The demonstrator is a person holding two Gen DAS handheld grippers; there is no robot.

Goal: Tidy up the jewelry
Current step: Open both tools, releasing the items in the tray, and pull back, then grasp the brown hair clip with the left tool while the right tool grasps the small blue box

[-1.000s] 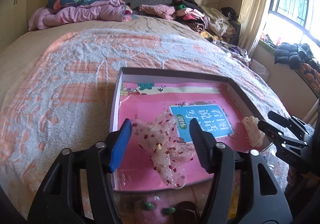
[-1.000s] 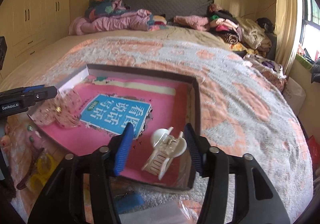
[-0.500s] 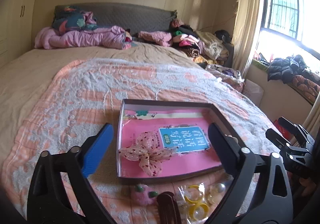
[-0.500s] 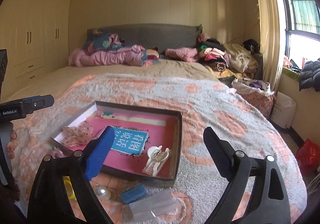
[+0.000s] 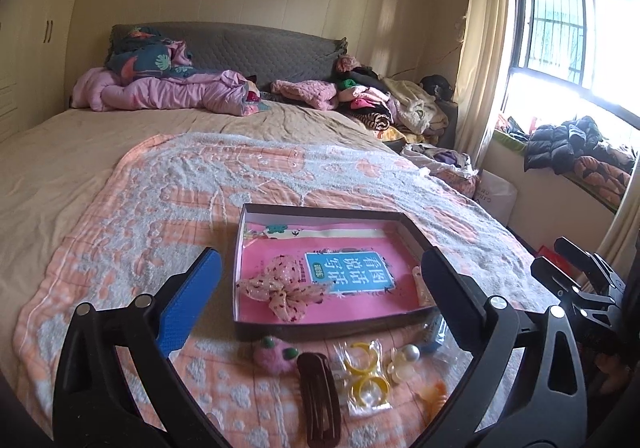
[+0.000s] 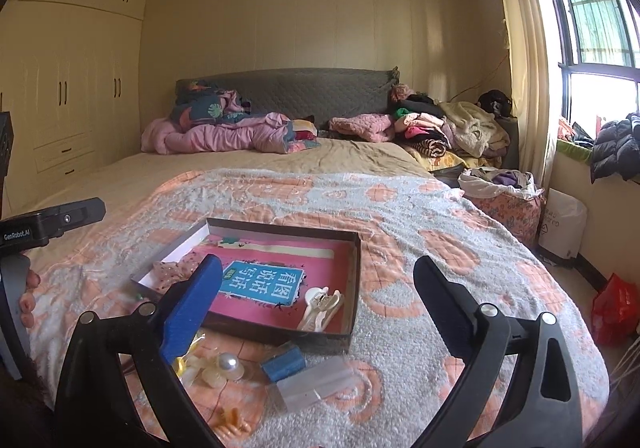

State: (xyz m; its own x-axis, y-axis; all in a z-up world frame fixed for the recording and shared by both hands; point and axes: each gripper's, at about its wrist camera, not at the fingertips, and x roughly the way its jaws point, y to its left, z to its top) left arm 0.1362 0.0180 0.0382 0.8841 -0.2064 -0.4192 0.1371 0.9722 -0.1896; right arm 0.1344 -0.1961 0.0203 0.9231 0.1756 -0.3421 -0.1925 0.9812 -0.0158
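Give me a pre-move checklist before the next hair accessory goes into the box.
1. Left gripper empty, jaws just opened: ok.
2. Right gripper empty, jaws just opened: ok.
3. Pink bow lying inside the box: ok.
4. Cream claw clip inside the box: ok.
5. Brown hair clip in the box: not ok, lies on the blanket.
6. Yellow rings bagged securely: cannot tell.

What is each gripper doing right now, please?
Left gripper: open, holding nothing, jaws just opened.
Right gripper: open, holding nothing, jaws just opened.
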